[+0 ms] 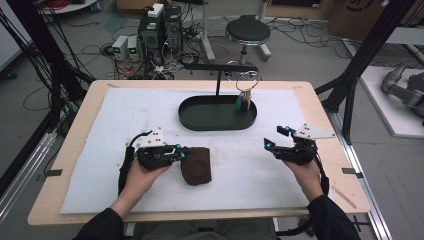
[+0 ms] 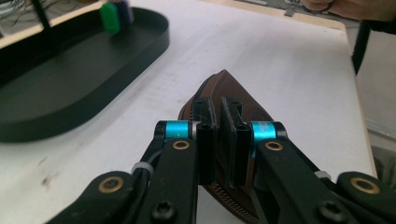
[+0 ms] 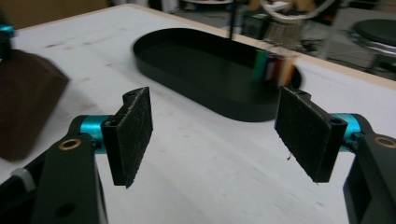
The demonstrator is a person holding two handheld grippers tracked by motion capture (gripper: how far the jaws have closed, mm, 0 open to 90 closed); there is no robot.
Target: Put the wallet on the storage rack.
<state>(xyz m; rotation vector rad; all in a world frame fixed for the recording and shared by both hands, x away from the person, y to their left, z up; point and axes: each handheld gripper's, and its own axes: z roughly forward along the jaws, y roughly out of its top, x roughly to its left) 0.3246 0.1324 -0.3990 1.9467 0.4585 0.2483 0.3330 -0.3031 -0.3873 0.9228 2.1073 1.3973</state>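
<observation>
Left tongs (image 1: 181,153) are clamped tight on the near edge of the brown pouch (image 1: 196,165), pads pinching the zipper side of it (image 2: 224,93). The pouch sits on the white mat (image 1: 125,120), roughly at seven o'clock from the black tray (image 1: 200,121), well apart from it. Over on the other side, the right tongs (image 1: 276,138) hang above the mat with jaws spread wide, nothing between the pads (image 3: 133,133). They sit at about four o'clock from the tray. In the tray's three o'clock end, a bunch of coloured tags (image 1: 243,104) dangles from a ring on the stand (image 1: 218,75), green one nearest the left.
</observation>
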